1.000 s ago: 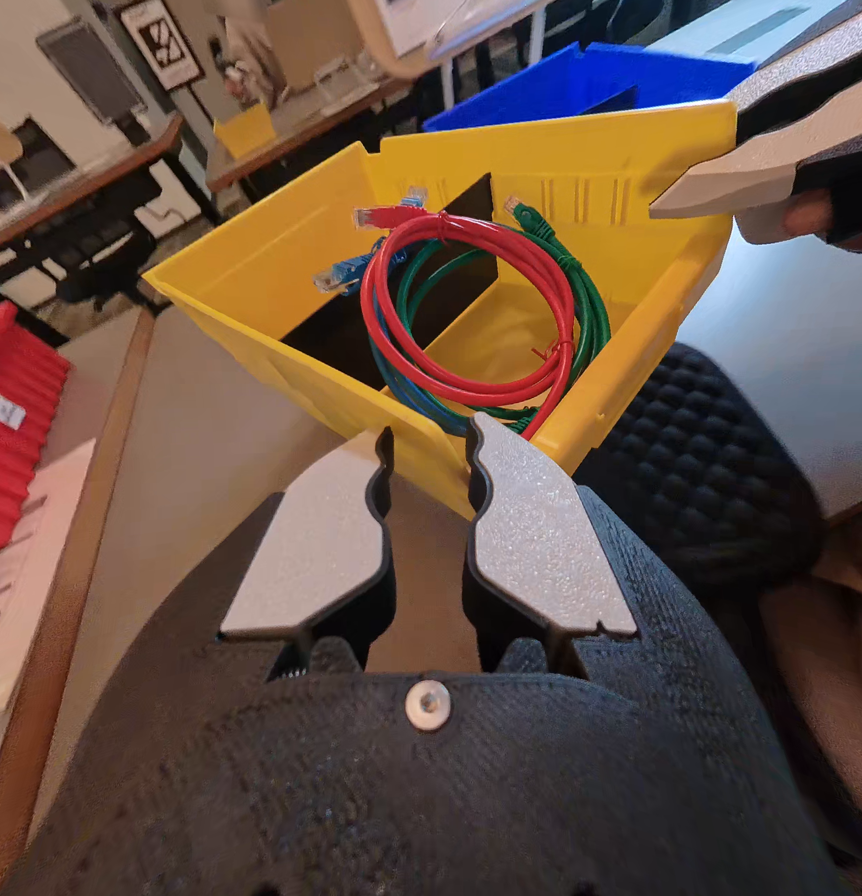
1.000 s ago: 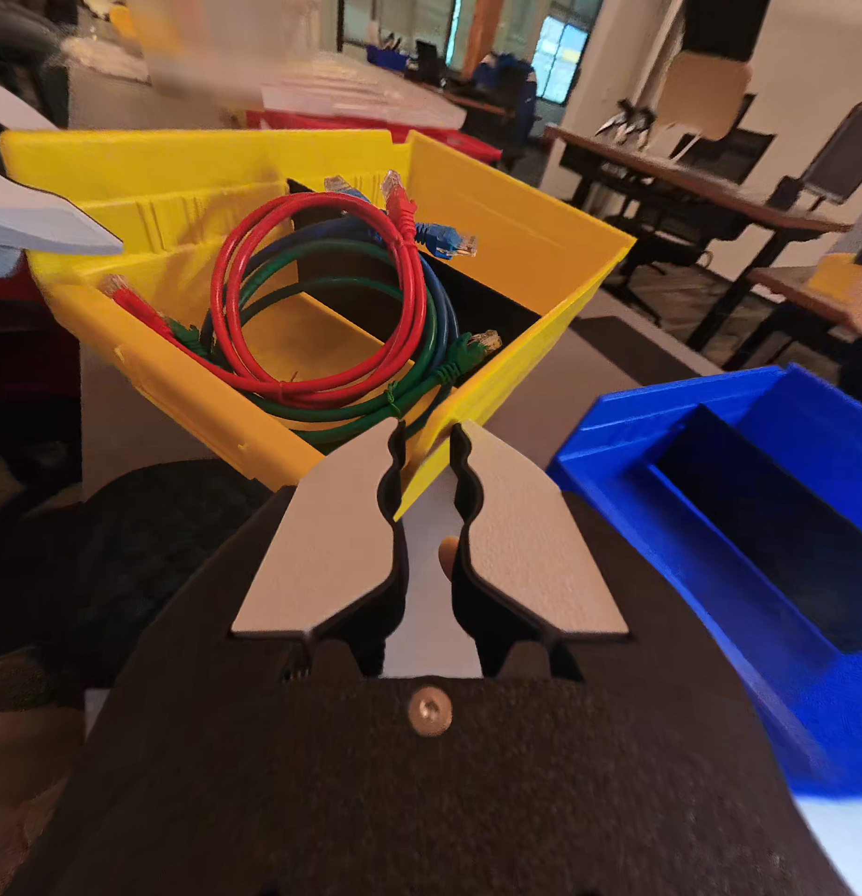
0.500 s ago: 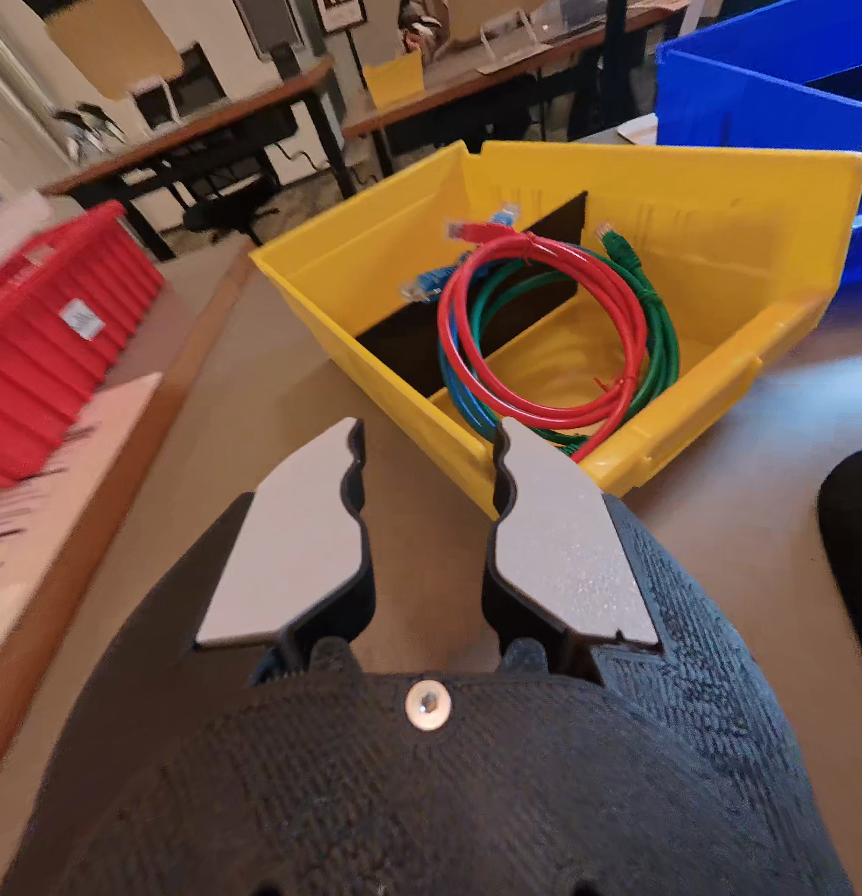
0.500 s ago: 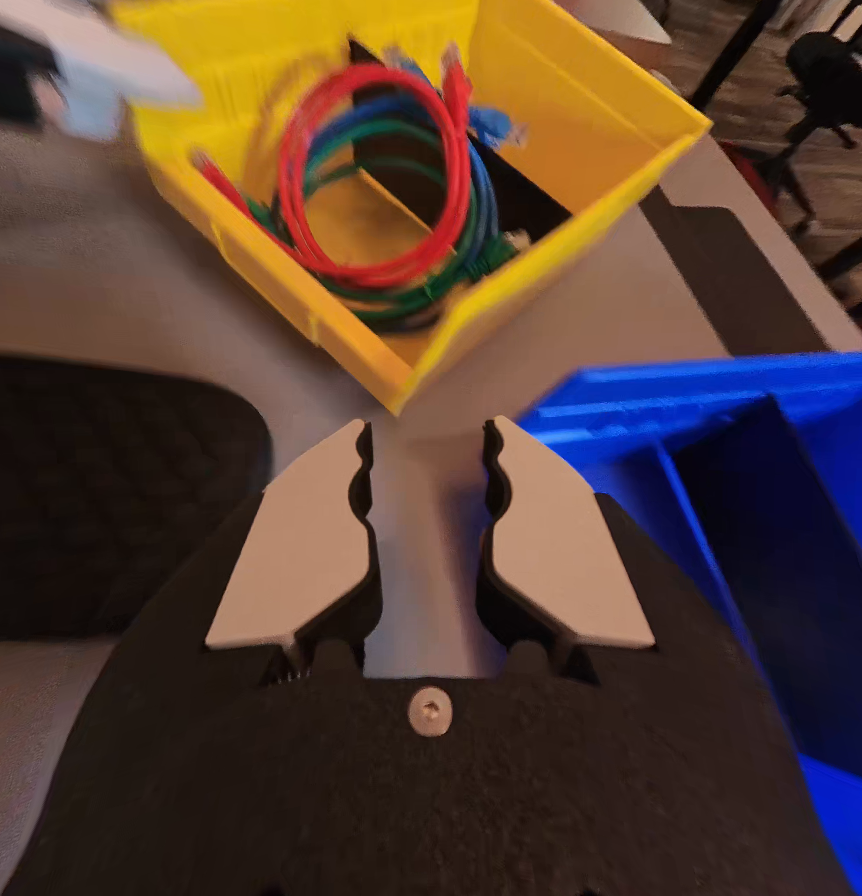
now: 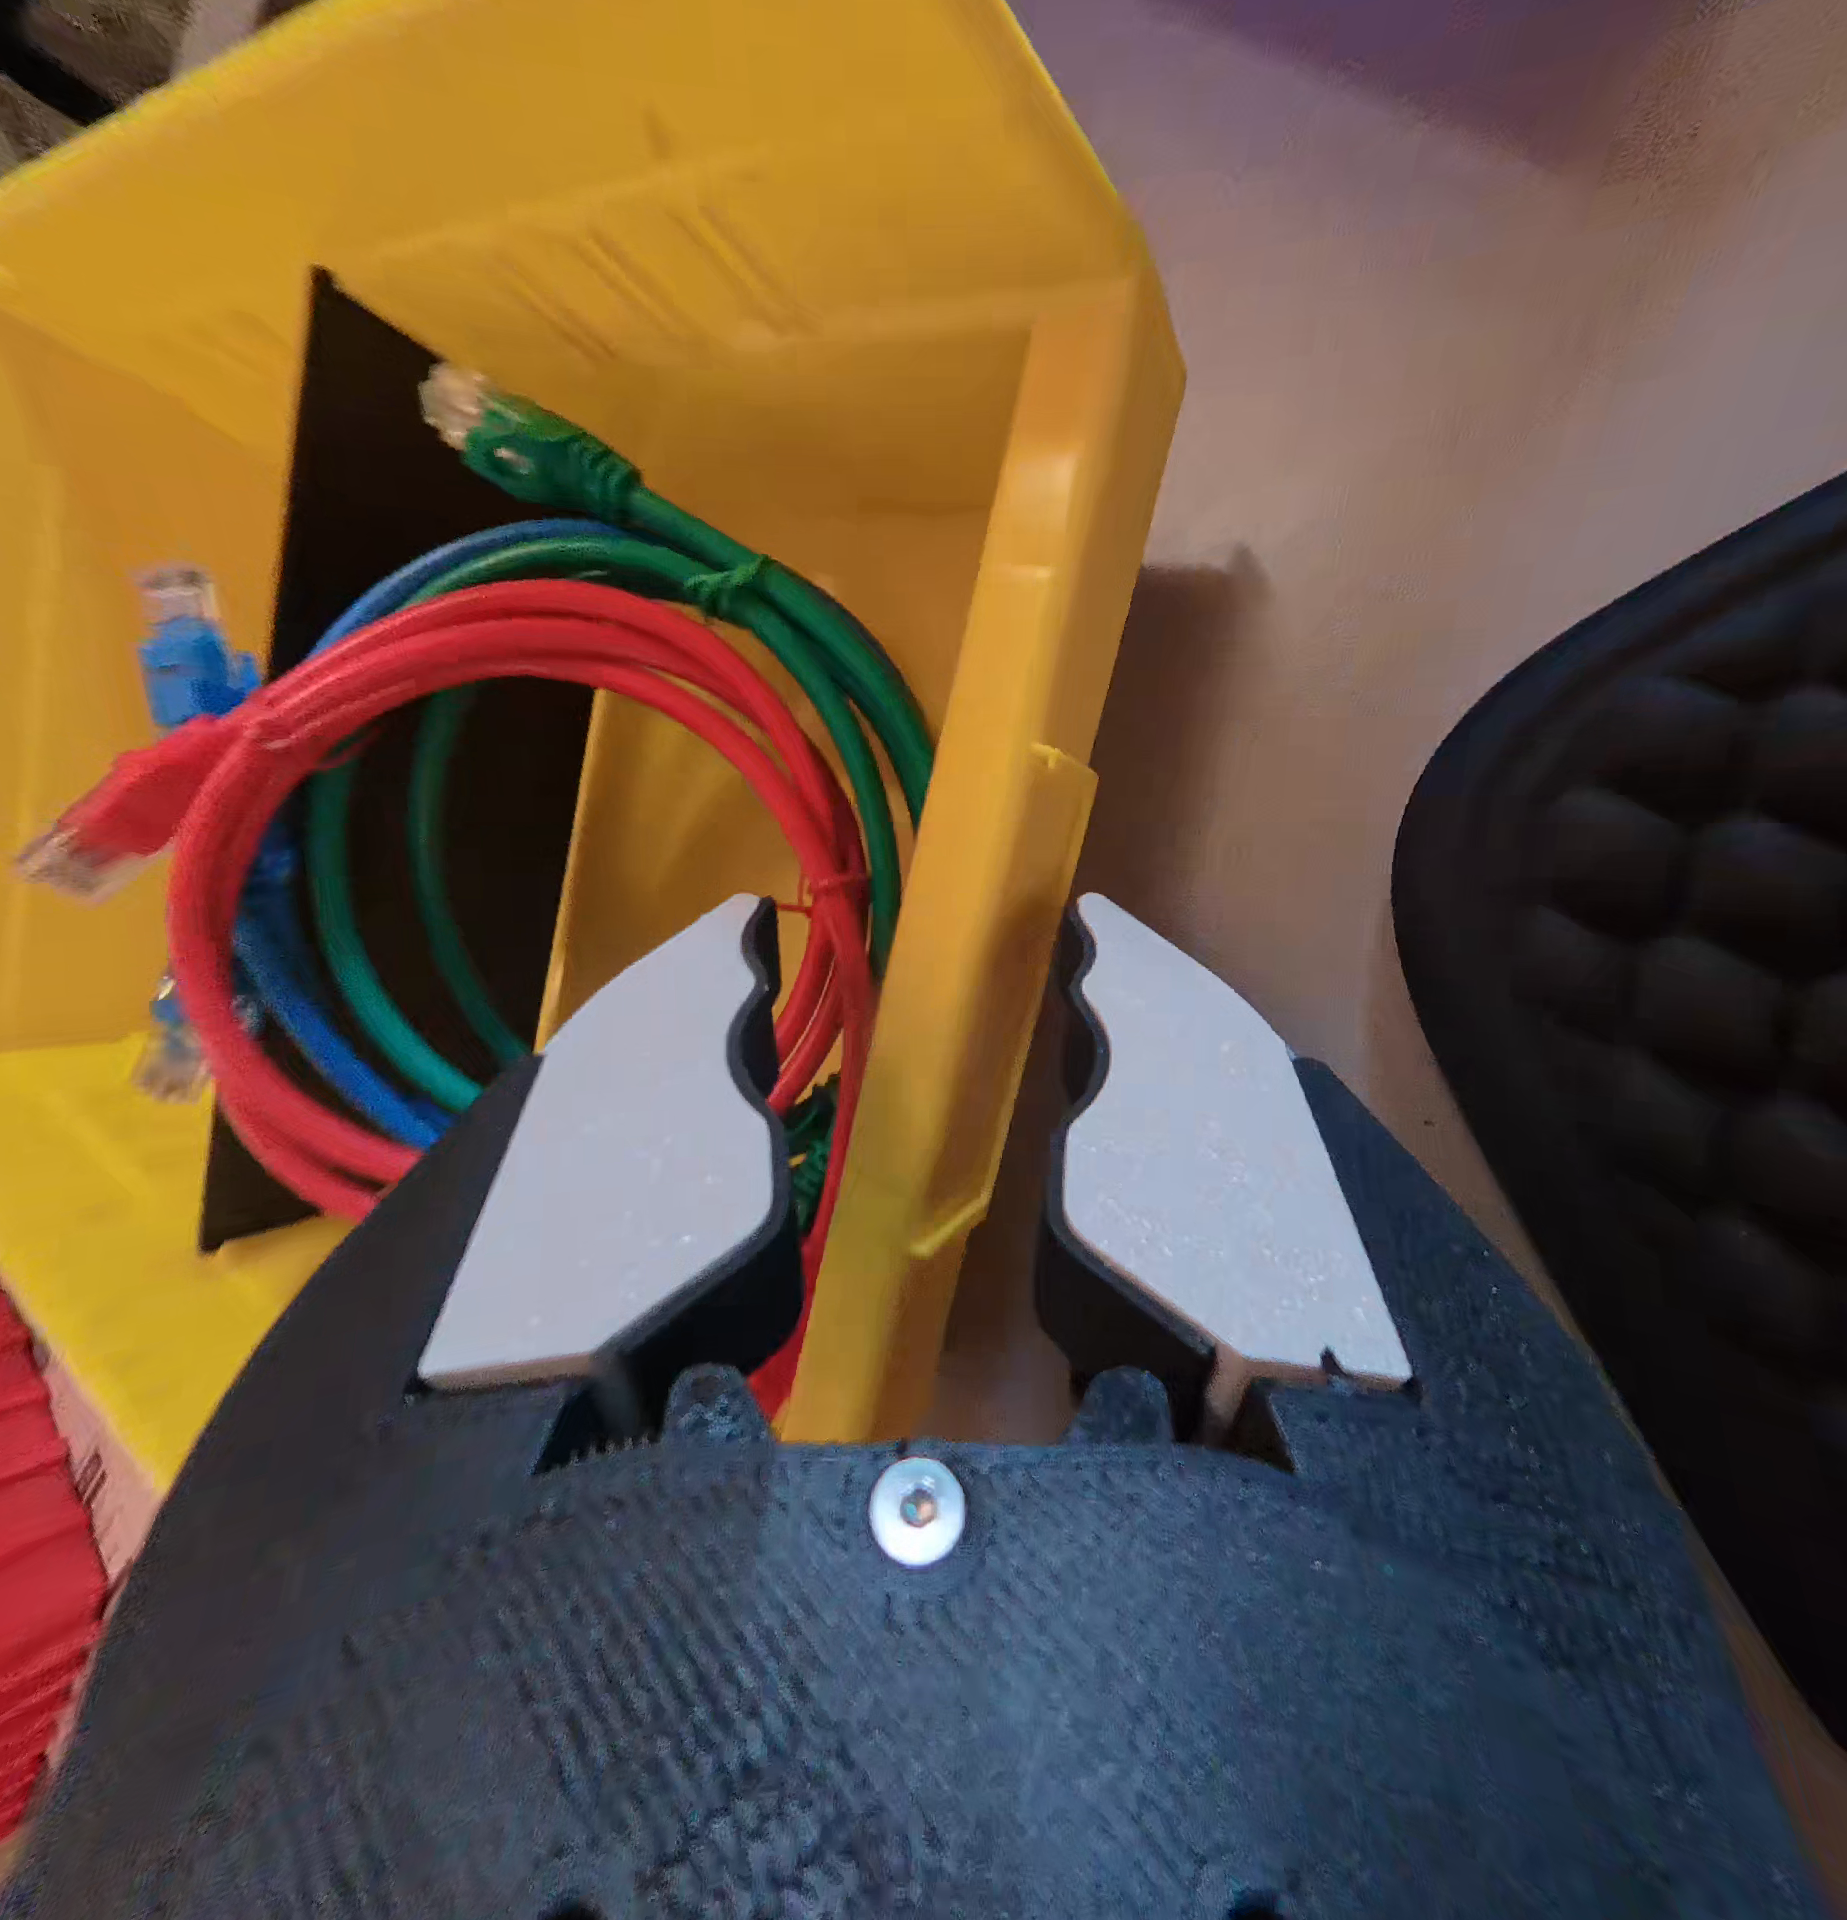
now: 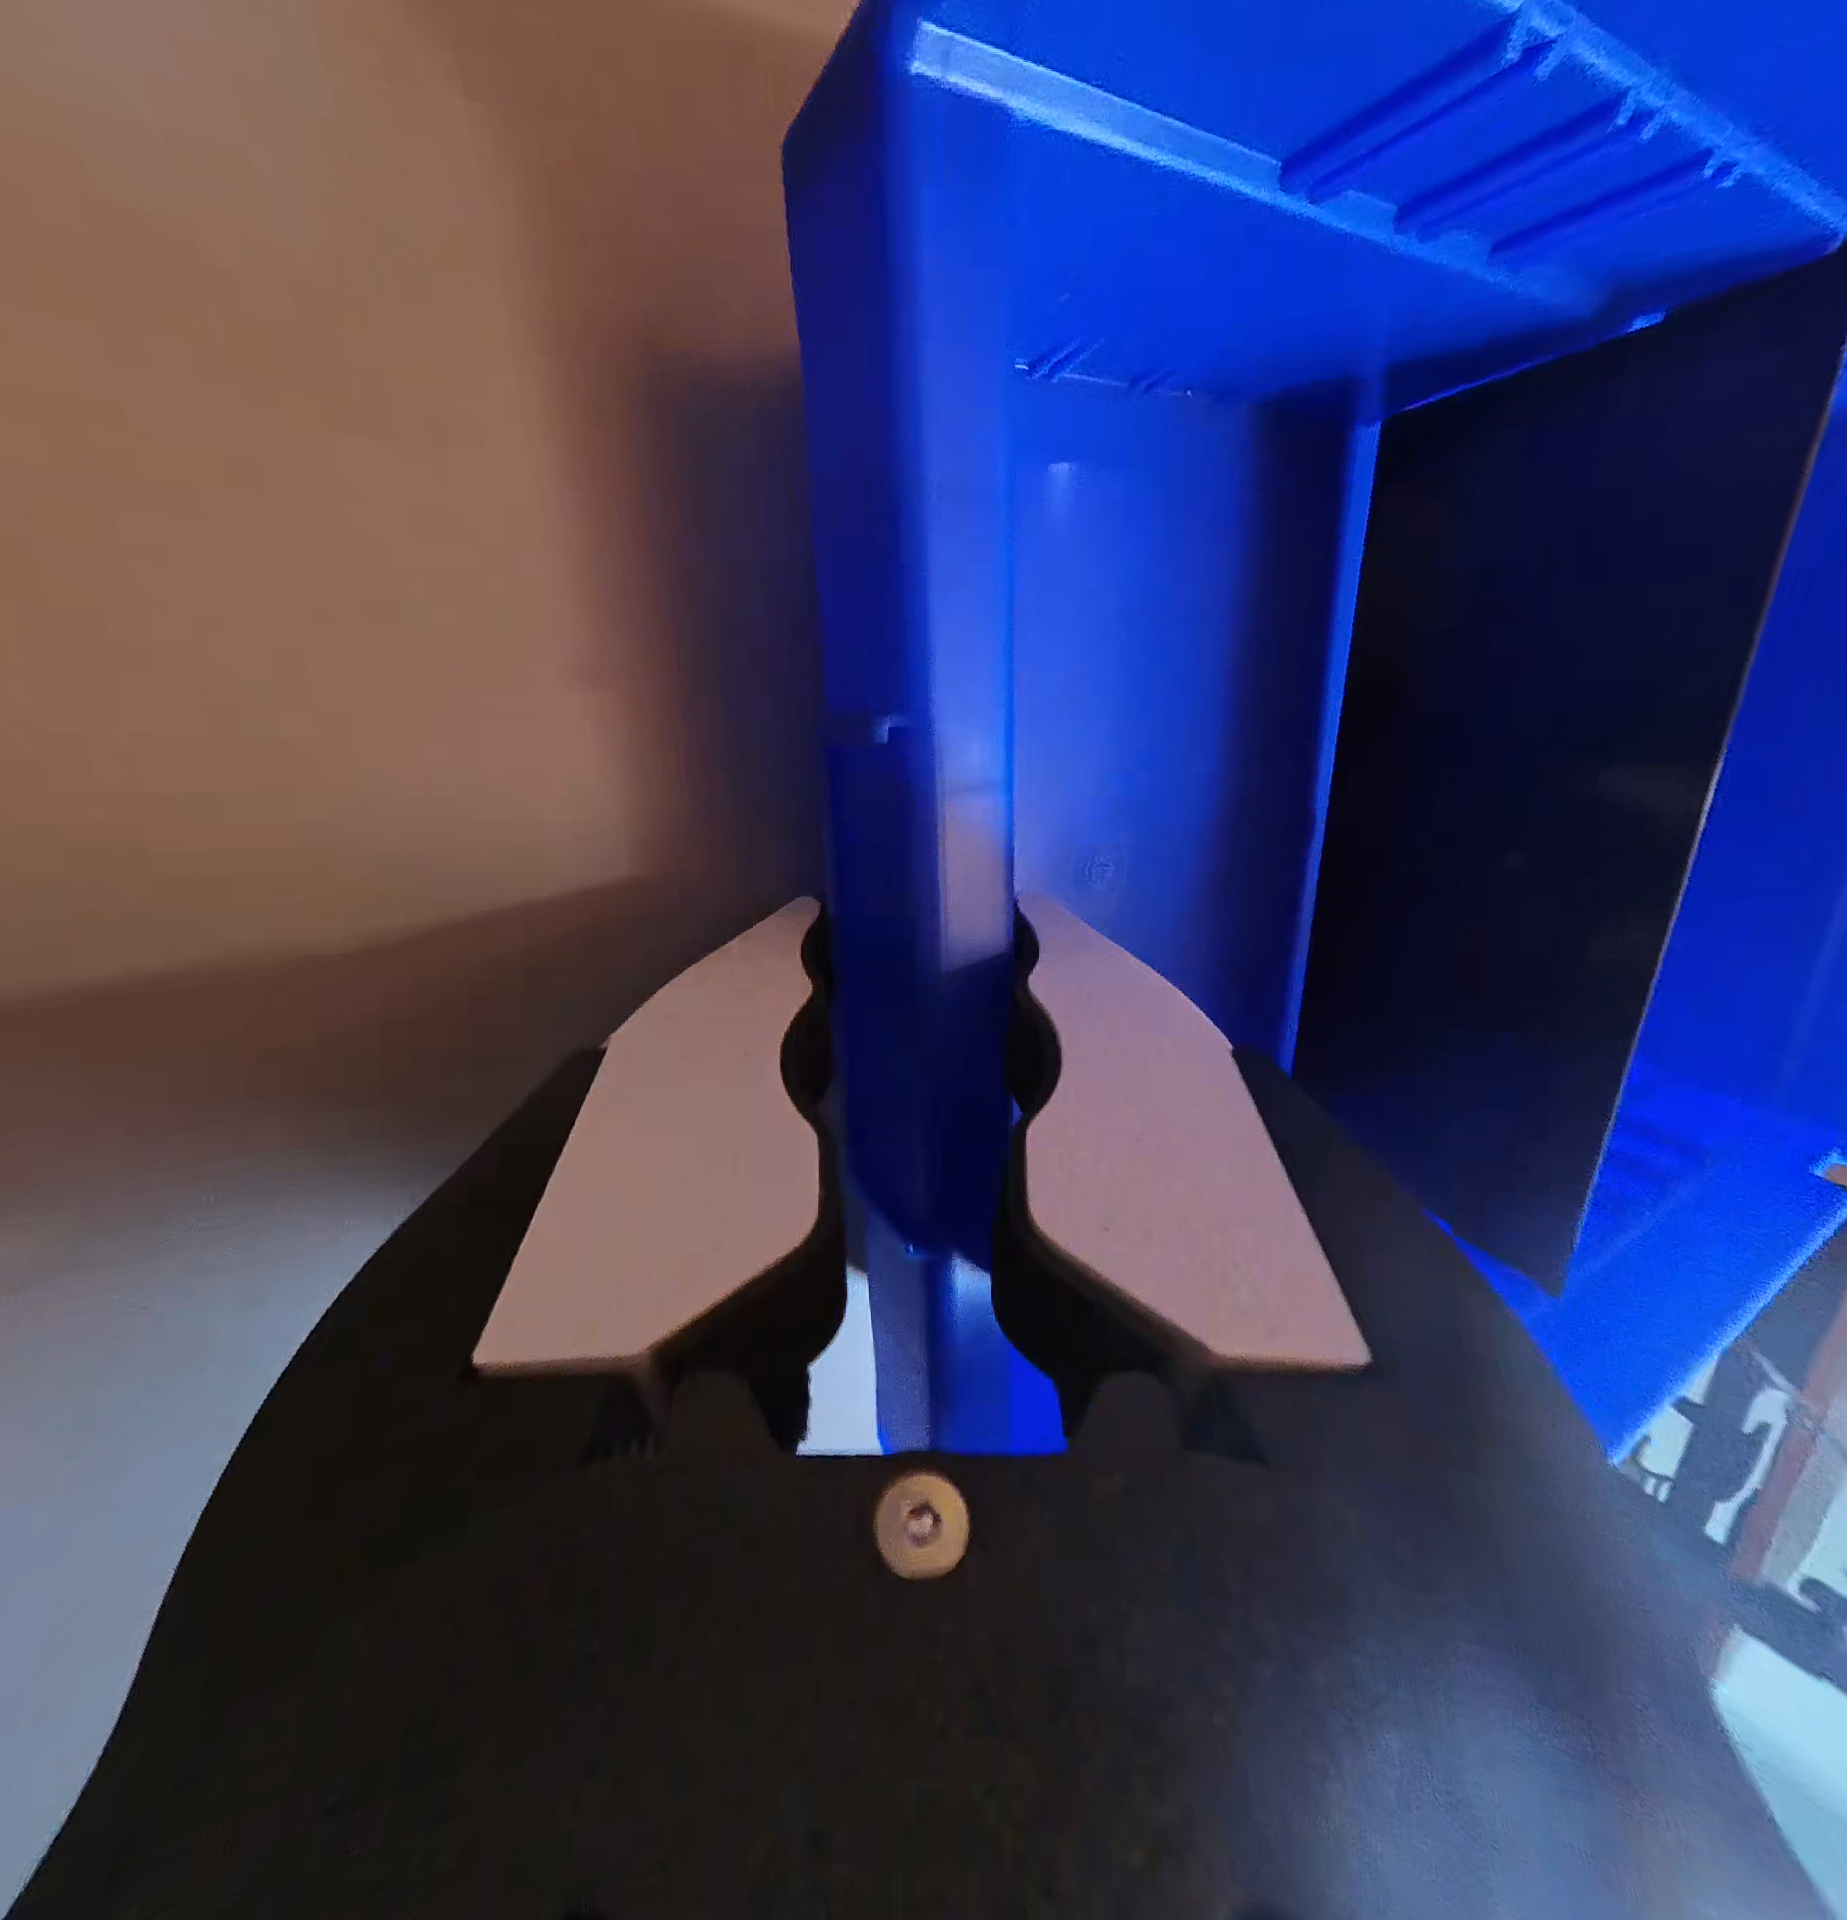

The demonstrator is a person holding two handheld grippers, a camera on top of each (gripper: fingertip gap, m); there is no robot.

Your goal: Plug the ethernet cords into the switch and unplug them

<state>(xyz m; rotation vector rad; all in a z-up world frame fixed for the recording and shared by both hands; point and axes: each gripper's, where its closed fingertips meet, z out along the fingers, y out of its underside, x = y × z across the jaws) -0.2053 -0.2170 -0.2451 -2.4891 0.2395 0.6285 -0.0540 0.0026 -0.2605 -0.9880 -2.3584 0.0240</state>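
Coiled red (image 5: 545,634), green (image 5: 794,613) and blue (image 5: 306,1039) ethernet cords lie in a yellow bin (image 5: 1064,520), leaning on its black divider (image 5: 379,468). My left gripper (image 5: 924,914) is open and straddles the bin's near wall: the left finger is inside beside the red cord and the right finger is outside. My right gripper (image 6: 917,925) is shut on the wall of a blue bin (image 6: 898,520). No switch is in view.
A black padded mat (image 5: 1677,987) lies on the tan table to the right of the yellow bin. A red bin (image 5: 15,1507) is at the lower left. The blue bin holds a black divider (image 6: 1521,779). Tan table surface (image 6: 327,520) lies left of it. The tips of one gripper are about 25 centimetres away from the tips of the other.
Both grippers moved forward and down onto the bins. The left now straddles the yellow bin's wall. The right closed on the blue bin's wall.
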